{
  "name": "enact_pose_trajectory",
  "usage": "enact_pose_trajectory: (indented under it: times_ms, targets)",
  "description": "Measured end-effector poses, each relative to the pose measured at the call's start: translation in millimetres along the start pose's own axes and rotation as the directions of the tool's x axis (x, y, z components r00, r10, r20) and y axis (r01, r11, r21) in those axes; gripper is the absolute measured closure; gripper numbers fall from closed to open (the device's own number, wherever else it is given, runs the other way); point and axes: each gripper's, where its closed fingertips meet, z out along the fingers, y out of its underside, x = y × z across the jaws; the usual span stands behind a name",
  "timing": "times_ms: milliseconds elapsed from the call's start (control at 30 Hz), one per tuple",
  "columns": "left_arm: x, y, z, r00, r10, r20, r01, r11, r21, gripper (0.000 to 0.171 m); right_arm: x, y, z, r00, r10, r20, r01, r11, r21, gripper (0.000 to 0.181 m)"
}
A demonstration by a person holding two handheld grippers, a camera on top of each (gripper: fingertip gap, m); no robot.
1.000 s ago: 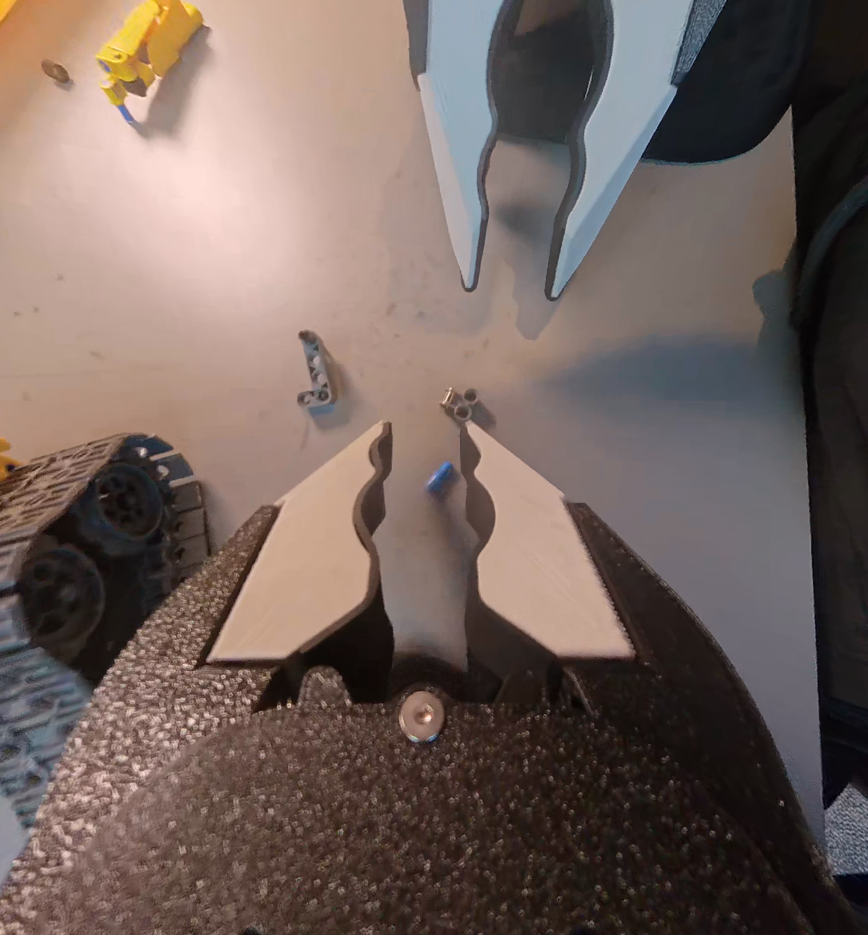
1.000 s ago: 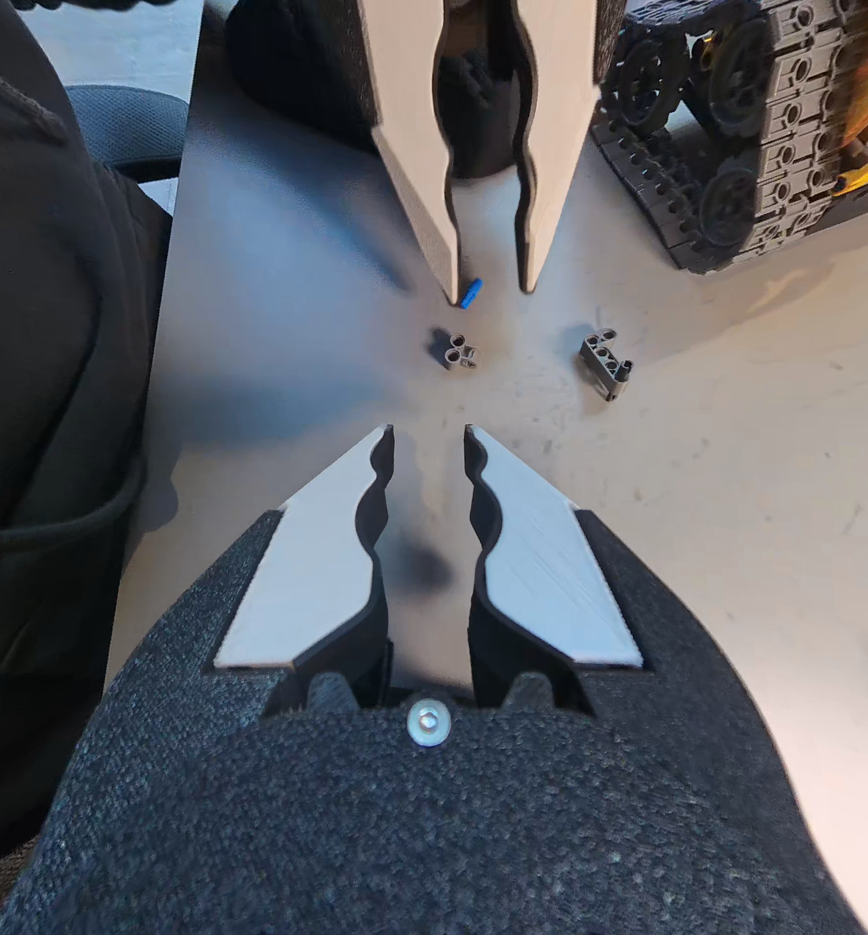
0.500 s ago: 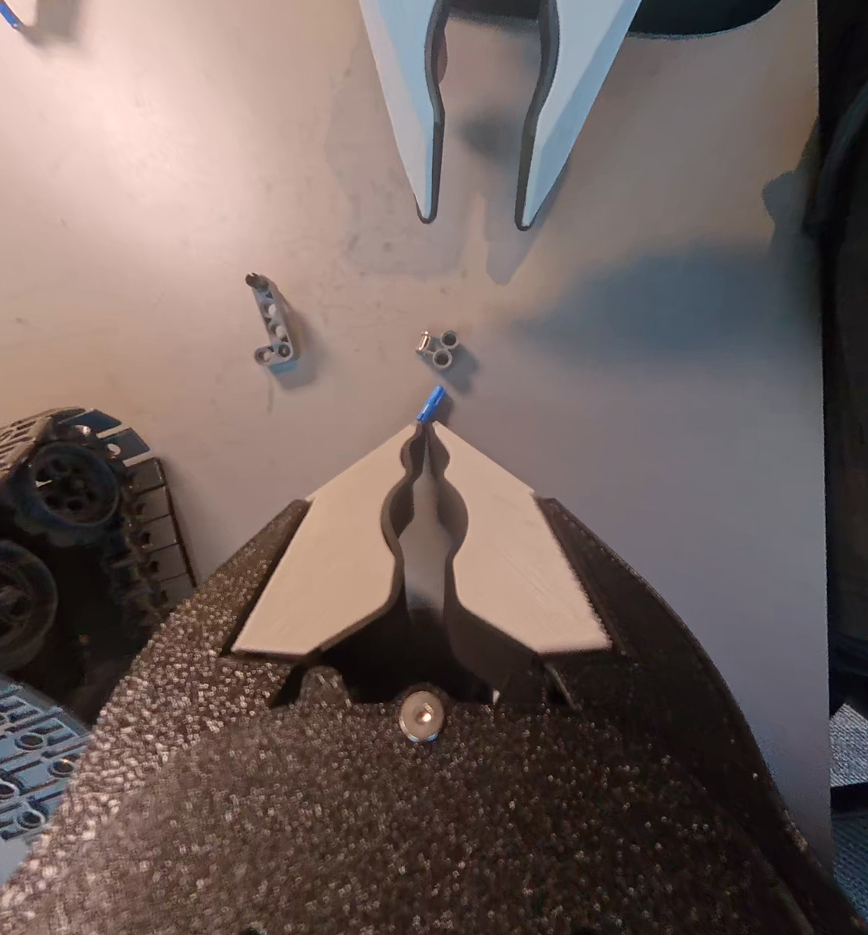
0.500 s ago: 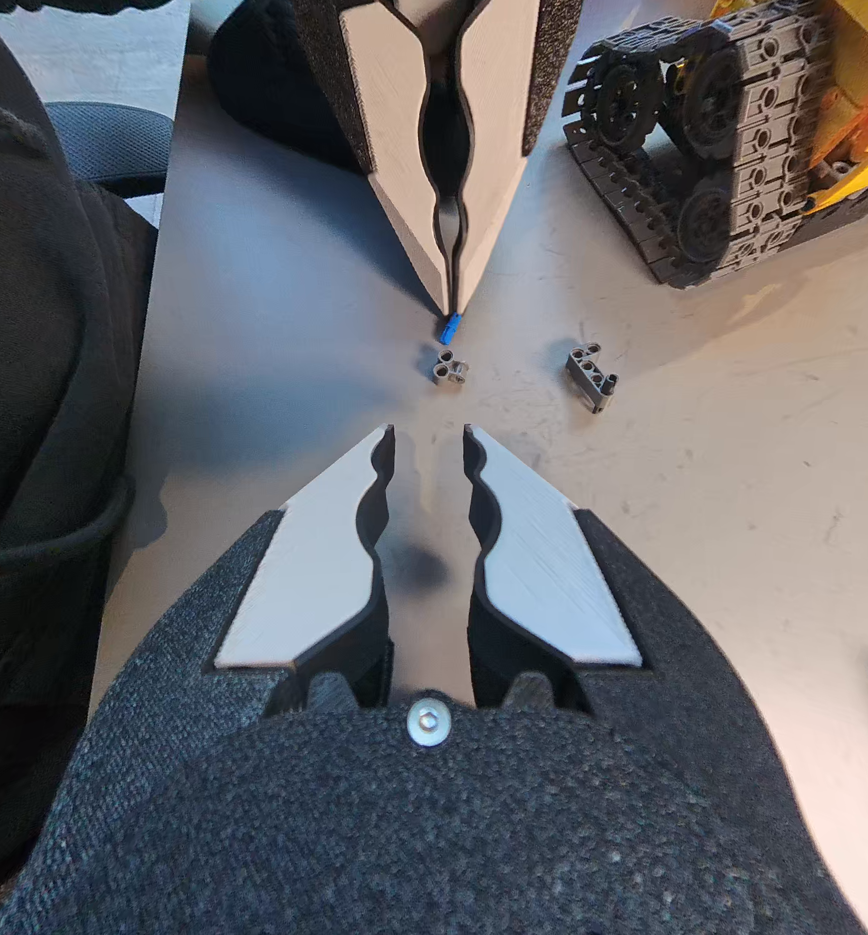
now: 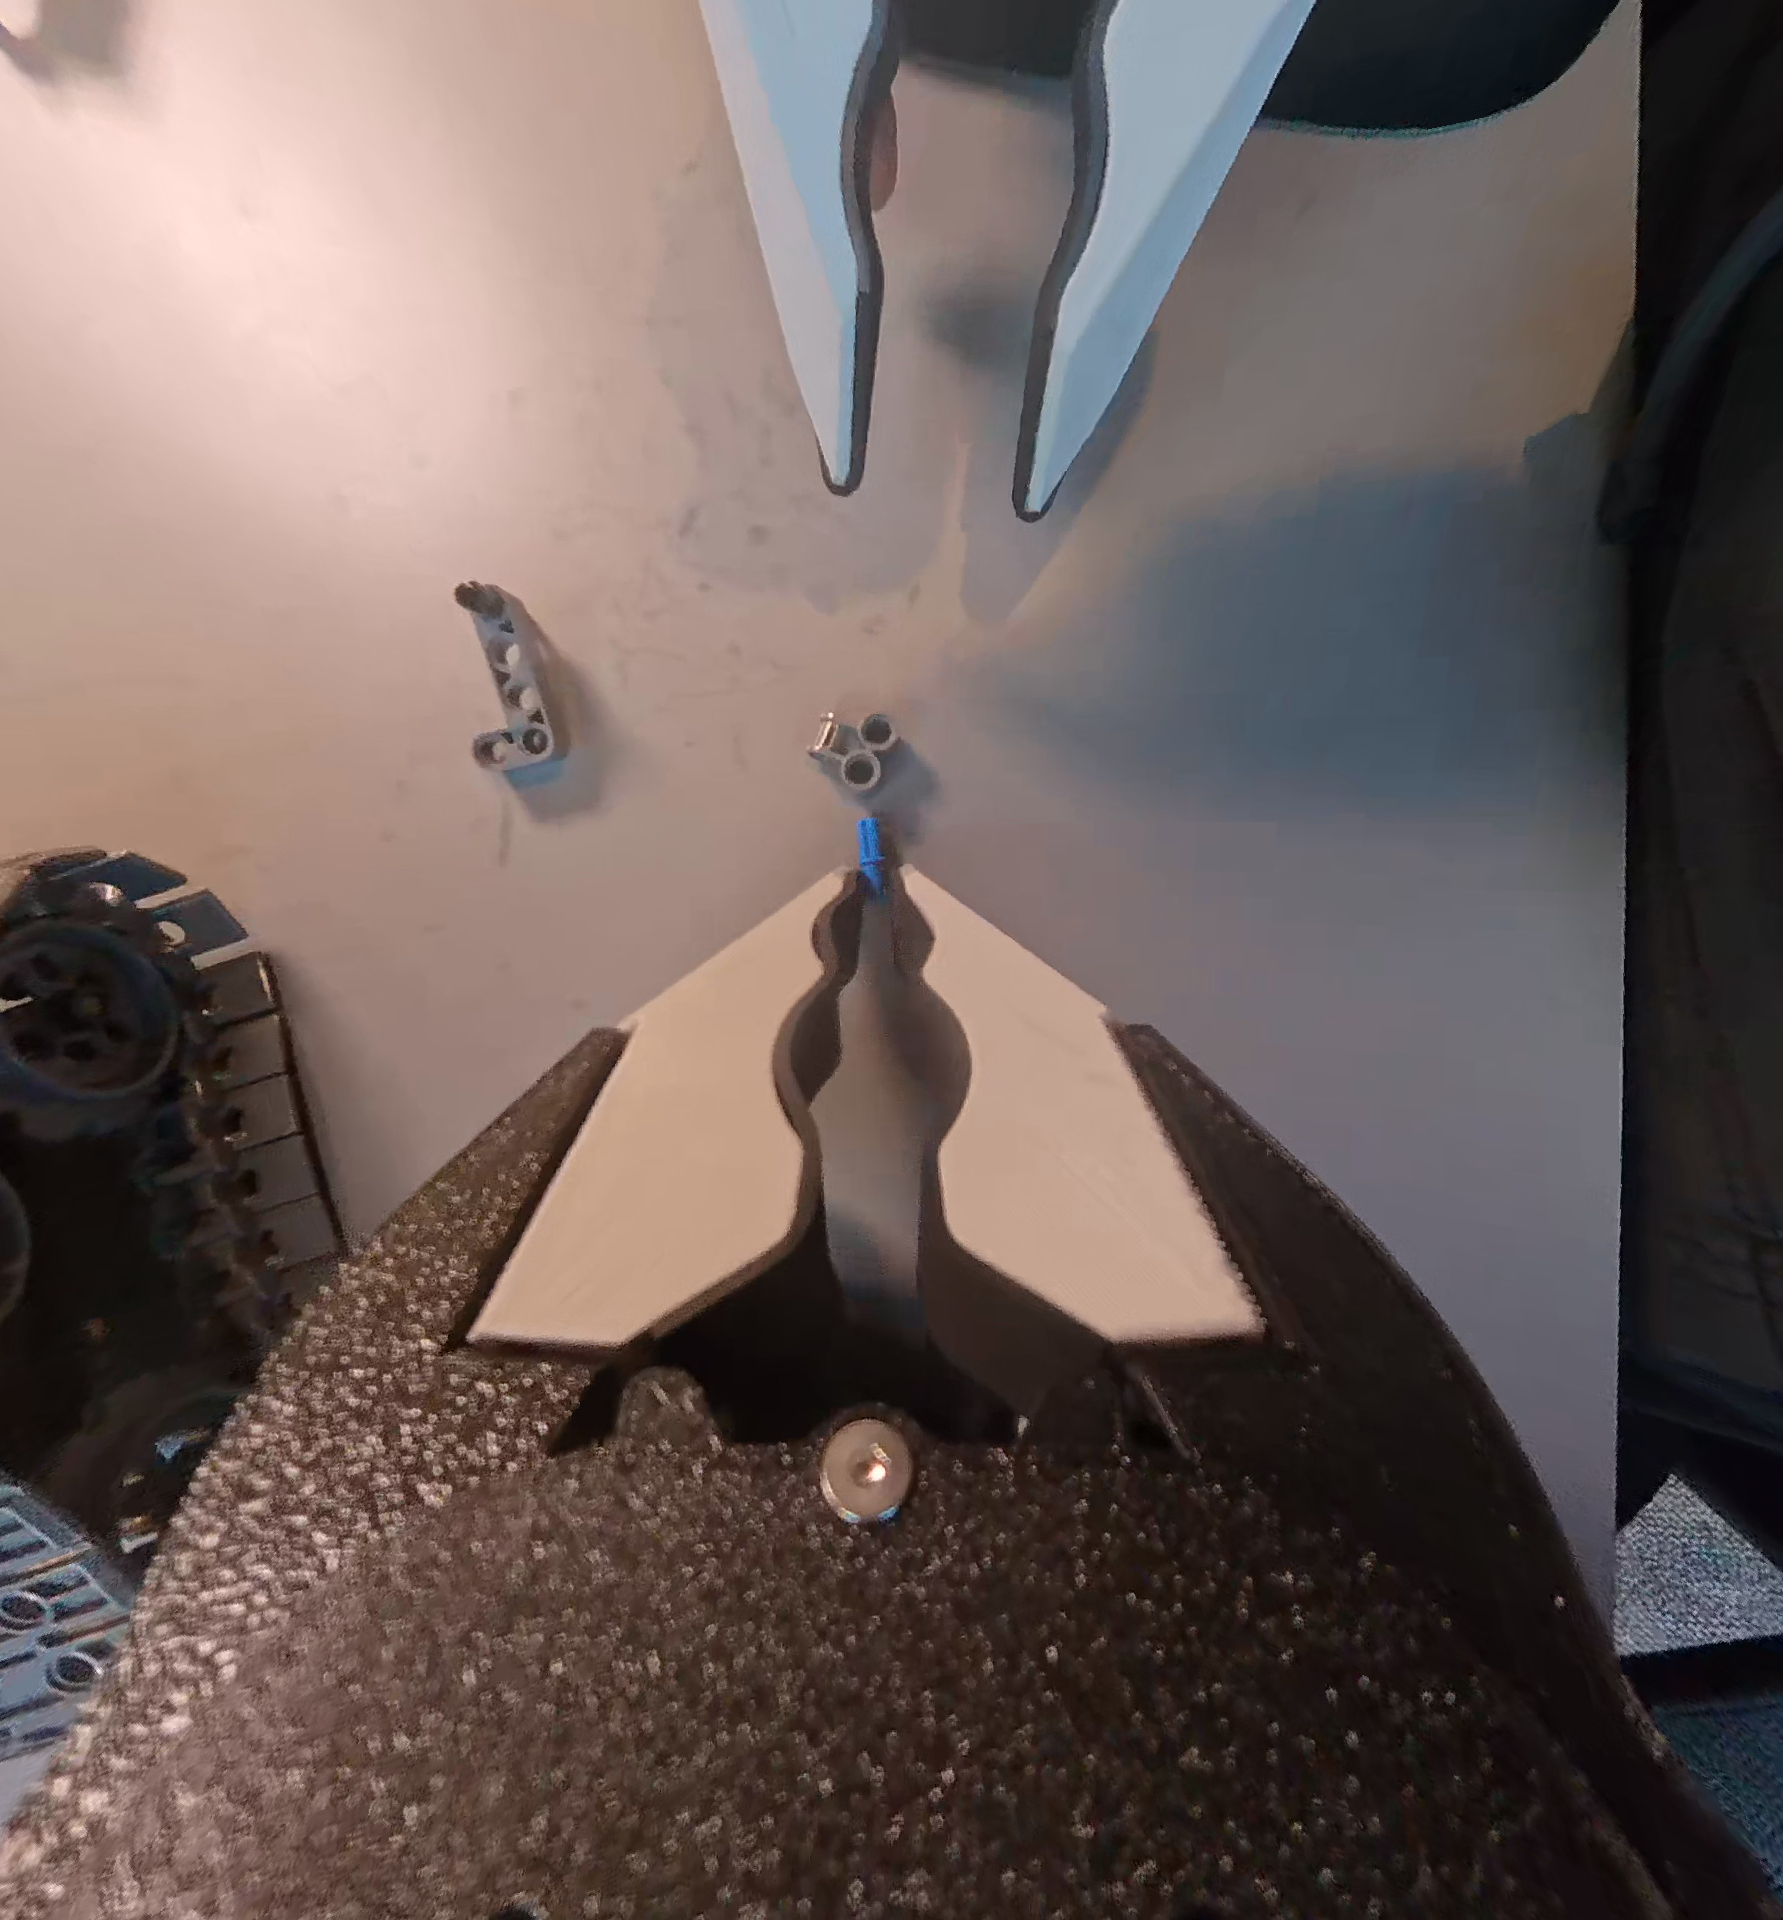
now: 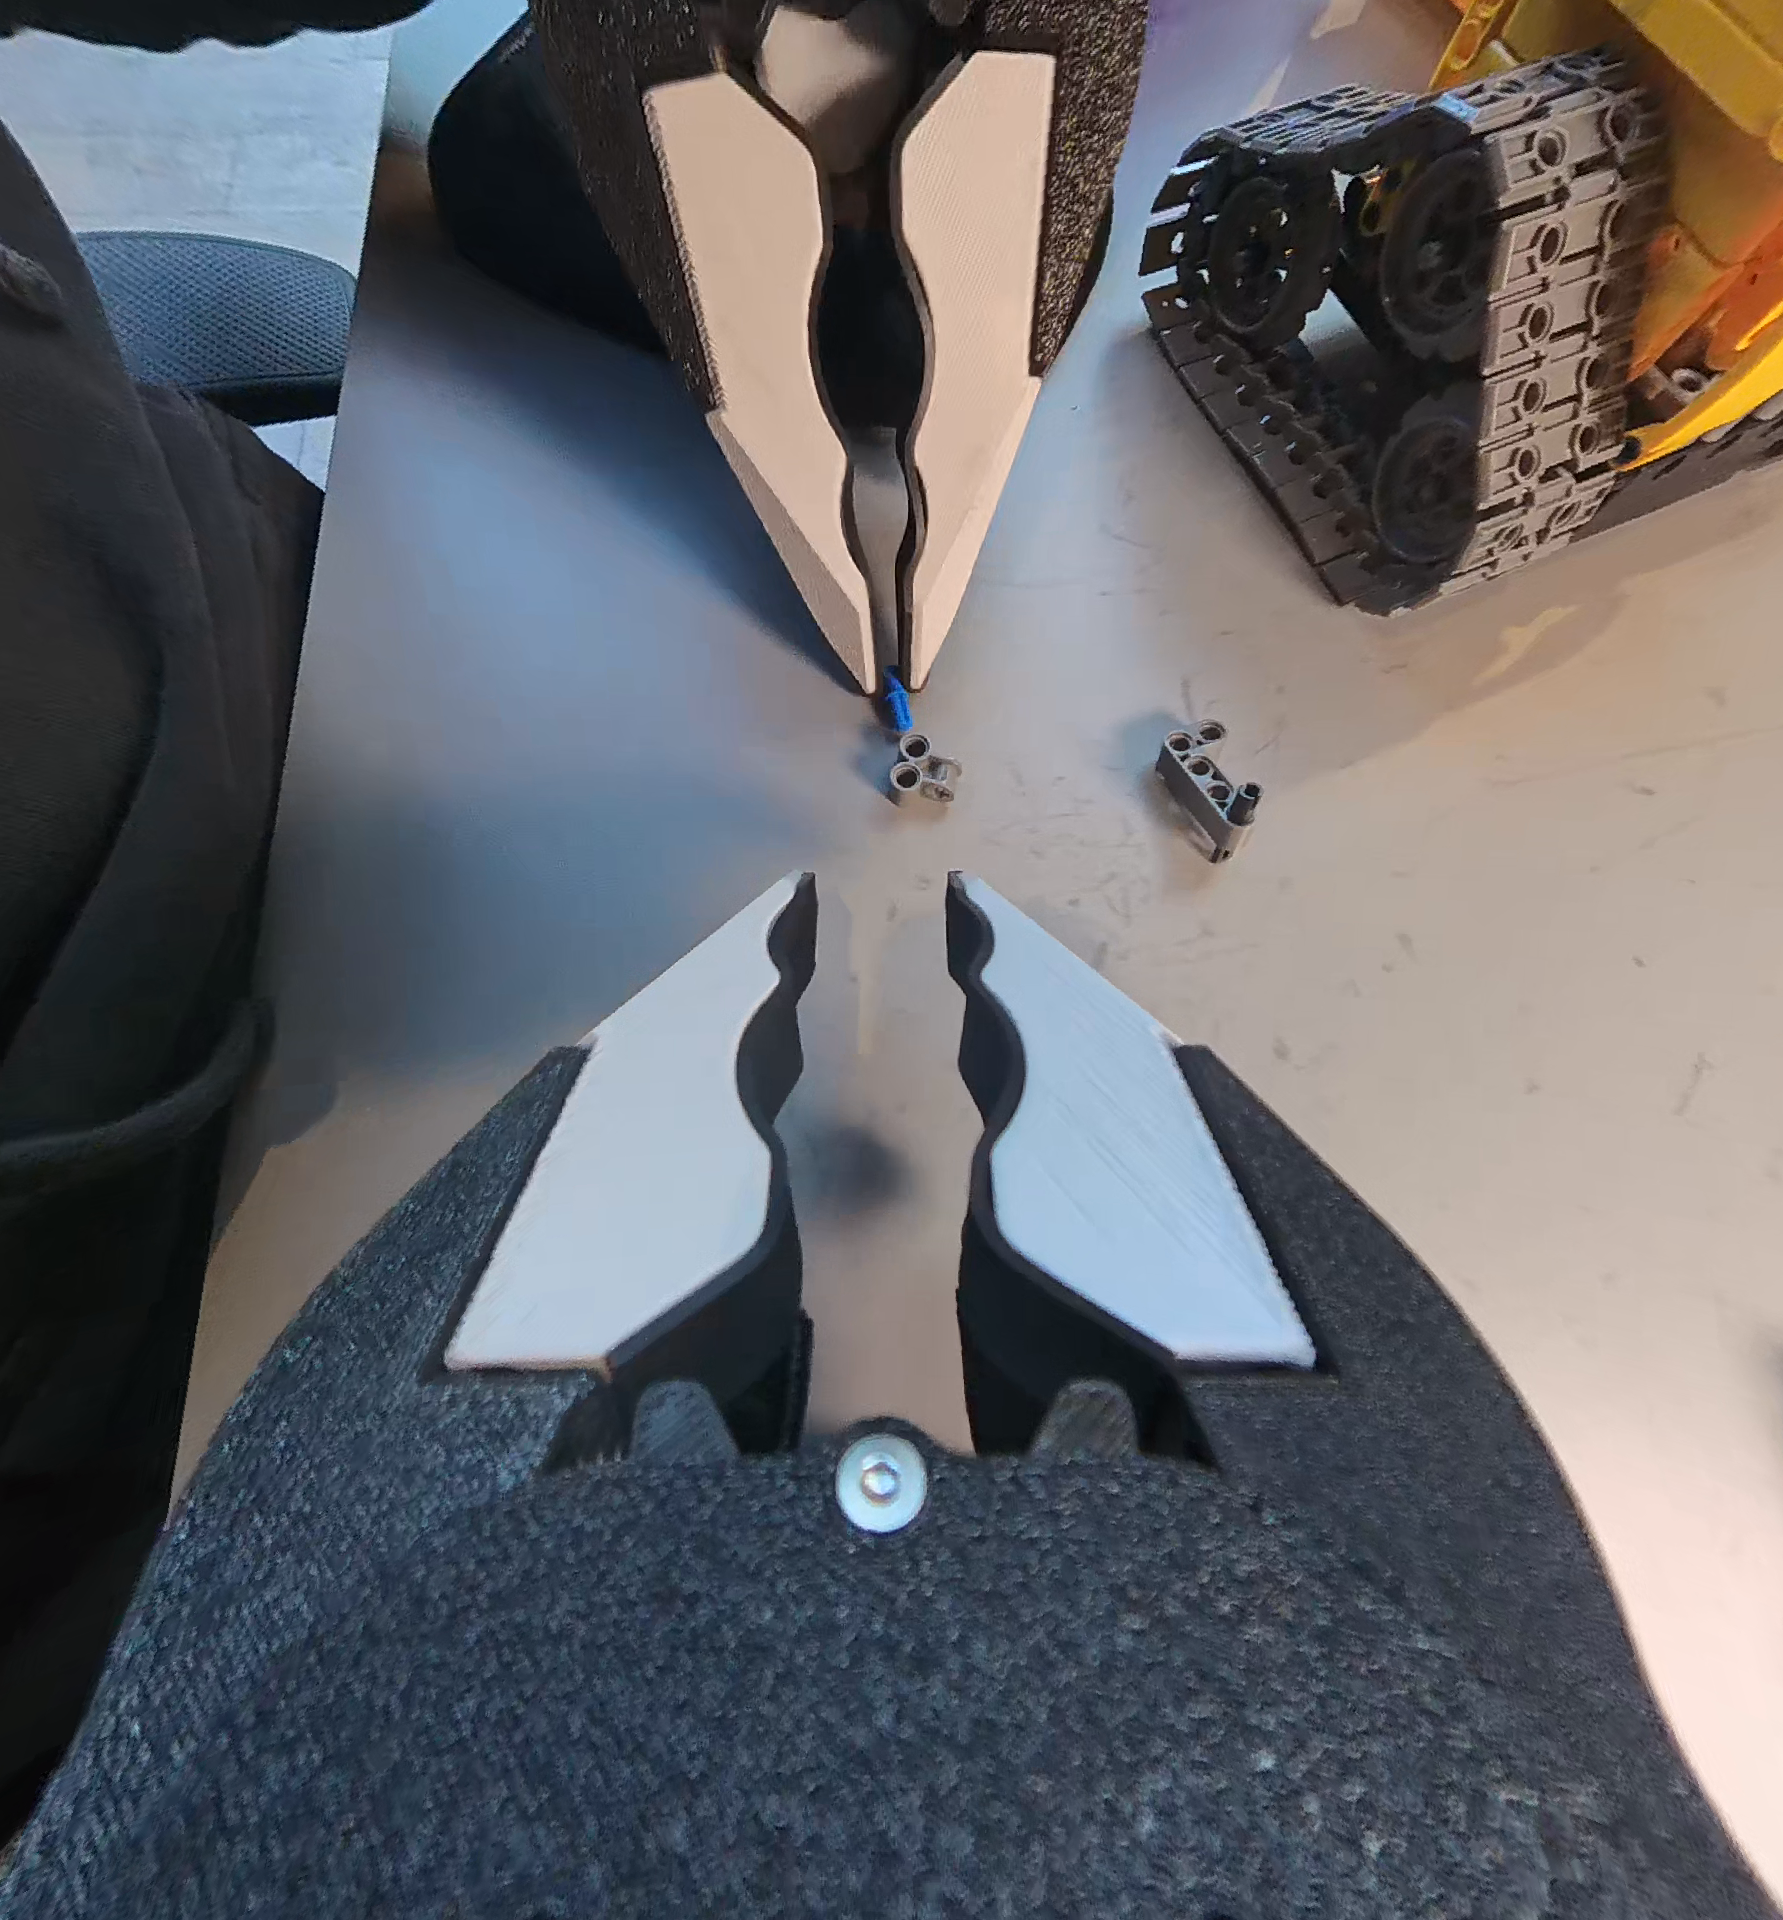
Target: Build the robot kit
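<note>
Blue pin (image 5: 871,852): pinched by its rear end at the tips of the left claw (image 5: 874,885), frame centre, long axis pointing straight ahead, toward the grey connector (image 5: 859,750).
Tracked vehicle (image 6: 1406,343): upper right.
Right claw (image 6: 881,883): narrowly parted, empty, over the surface (image 6: 1489,987).
Grey angled beam (image 6: 1204,790): right of centre.

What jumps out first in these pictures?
A tiny blue pin pinched at the very tips of the left gripper, just short of a small grey connector. Facing it hangs the right gripper, open and empty, and a tracked toy vehicle sits off to the side.
</note>
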Motion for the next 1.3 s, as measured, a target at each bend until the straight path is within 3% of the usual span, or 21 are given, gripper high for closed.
enact_pose_trajectory:
  times_ms: [100,167,200,300,400,467,567,967,1167,1300]
  targets:
    - [0,-4,-2,0.998,-0.054,0.025,0.053,0.998,0.028,0.168,3,-5,-2,0.999,-0.014,-0.033,0.015,0.999,0.03,0.159]
    - [0,-22,-13,0.987,-0.161,-0.009,0.16,0.971,0.176,0.168,5,-17,-8,0.997,-0.033,-0.068,0.04,0.994,0.105,0.16]
    - [-2,-35,-22,0.971,-0.236,-0.045,0.239,0.93,0.278,0.168,6,-26,-13,0.994,-0.053,-0.091,0.068,0.984,0.163,0.16]
    - [-8,-72,-55,0.879,-0.4,-0.261,0.476,0.7,0.532,0.169,2,-66,-37,0.976,-0.11,-0.19,0.178,0.901,0.395,0.161]
    - [-16,-93,-80,0.769,-0.427,-0.476,0.638,0.46,0.618,0.169,10,-85,-51,0.944,-0.106,-0.311,0.246,0.855,0.457,0.16]
    - [-19,-101,-88,0.706,-0.406,-0.58,0.707,0.353,0.613,0.169,18,-91,-57,0.913,-0.103,-0.394,0.293,0.839,0.458,0.158]
    - [-17,-111,-92,0.631,-0.352,-0.691,0.775,0.254,0.579,0.169,17,-98,-61,0.893,-0.12,-0.433,0.332,0.826,0.455,0.155]
    - [-1,-124,-86,0.487,-0.24,-0.84,0.872,0.188,0.452,0.169,14,-97,-63,0.869,-0.204,-0.451,0.405,0.818,0.409,0.165]
    - [10,-125,-88,0.364,-0.162,-0.917,0.926,0.167,0.338,0.168,2,-97,-66,0.893,-0.296,-0.338,0.428,0.792,0.435,0.165]
    - [16,-127,-89,0.314,-0.119,-0.942,0.94,0.178,0.291,0.167,-5,-97,-69,0.935,-0.306,-0.18,0.355,0.798,0.488,0.165]
